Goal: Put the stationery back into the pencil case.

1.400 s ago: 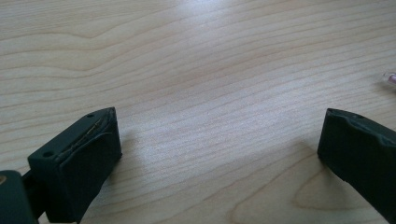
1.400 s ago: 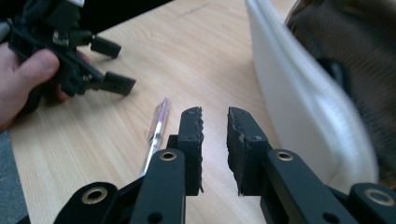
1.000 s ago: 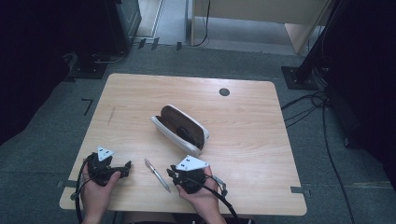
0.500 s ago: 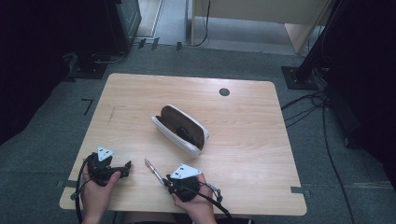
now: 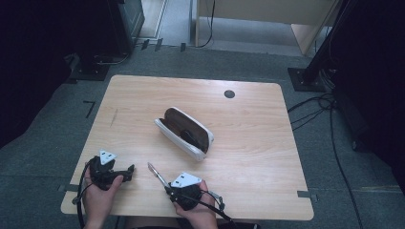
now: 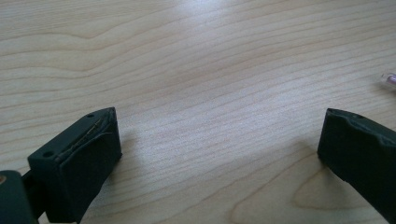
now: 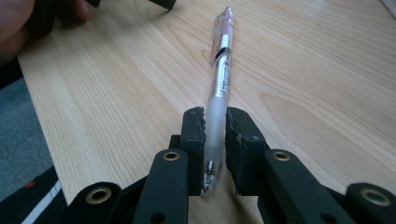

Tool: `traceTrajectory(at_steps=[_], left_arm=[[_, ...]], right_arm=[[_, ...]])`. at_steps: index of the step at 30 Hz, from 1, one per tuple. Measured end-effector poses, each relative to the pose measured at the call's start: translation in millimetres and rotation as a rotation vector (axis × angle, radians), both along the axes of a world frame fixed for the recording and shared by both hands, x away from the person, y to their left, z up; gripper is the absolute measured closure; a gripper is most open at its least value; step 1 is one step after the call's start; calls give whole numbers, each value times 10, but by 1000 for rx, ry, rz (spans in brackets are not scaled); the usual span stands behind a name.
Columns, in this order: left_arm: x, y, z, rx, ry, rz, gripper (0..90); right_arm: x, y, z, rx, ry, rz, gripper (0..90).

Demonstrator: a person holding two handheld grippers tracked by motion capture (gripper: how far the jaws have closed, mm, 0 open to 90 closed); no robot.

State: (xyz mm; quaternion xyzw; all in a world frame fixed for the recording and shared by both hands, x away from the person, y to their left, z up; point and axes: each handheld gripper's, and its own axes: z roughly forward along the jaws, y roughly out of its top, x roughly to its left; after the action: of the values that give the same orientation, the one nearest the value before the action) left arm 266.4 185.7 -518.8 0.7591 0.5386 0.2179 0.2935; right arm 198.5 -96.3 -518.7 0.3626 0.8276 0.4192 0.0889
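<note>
Pen [image 7: 219,88]: clear barrel, pinkish cap end, black band and a label strip whose print is too small to read; the right gripper [image 7: 215,128] pinches it at the frosted grip section, near the table's [image 5: 267,157] front edge, barrel pointing away over the wood. Left gripper [image 6: 219,140] sits low over bare tabletop with its jaws spread wide, nothing between them. Mid-table lies an open white case [image 5: 184,132] with a brown lining, something dark inside that I cannot identify.
</note>
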Motion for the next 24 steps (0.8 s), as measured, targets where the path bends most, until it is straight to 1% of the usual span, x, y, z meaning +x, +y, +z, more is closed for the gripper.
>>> traceTrajectory(at_steps=[1,4,9,11,14,18,19,21,24], left_arm=[[0,-3,-2,-3,-2,2,0],[0,-1,0,-1,0,0,0],[-2,-3,-1,-1,0,0,0],[-3,-12,-2,-5,-2,3,0],[-4,-13,-3,-6,-2,2,0],[-3,-13,-2,-5,-2,1,0],[-3,-13,-2,-6,-2,1,0],[-3,-13,-2,-5,-2,1,0],[-3,-13,-2,-5,-2,1,0]], right_arm=[[-7,7,-8,-10,-4,0,782],[-16,8,-14,-20,-19,-1,788],[-42,24,-21,-65,-73,5,795],[-43,26,-25,-73,-87,12,796],[-30,13,-31,-57,-79,11,804],[-2,-14,-29,-10,-28,-13,815],[5,-19,-28,-9,-25,-13,814],[6,-23,-24,-20,-32,-26,815],[12,-45,-15,-17,-39,-32,816]])
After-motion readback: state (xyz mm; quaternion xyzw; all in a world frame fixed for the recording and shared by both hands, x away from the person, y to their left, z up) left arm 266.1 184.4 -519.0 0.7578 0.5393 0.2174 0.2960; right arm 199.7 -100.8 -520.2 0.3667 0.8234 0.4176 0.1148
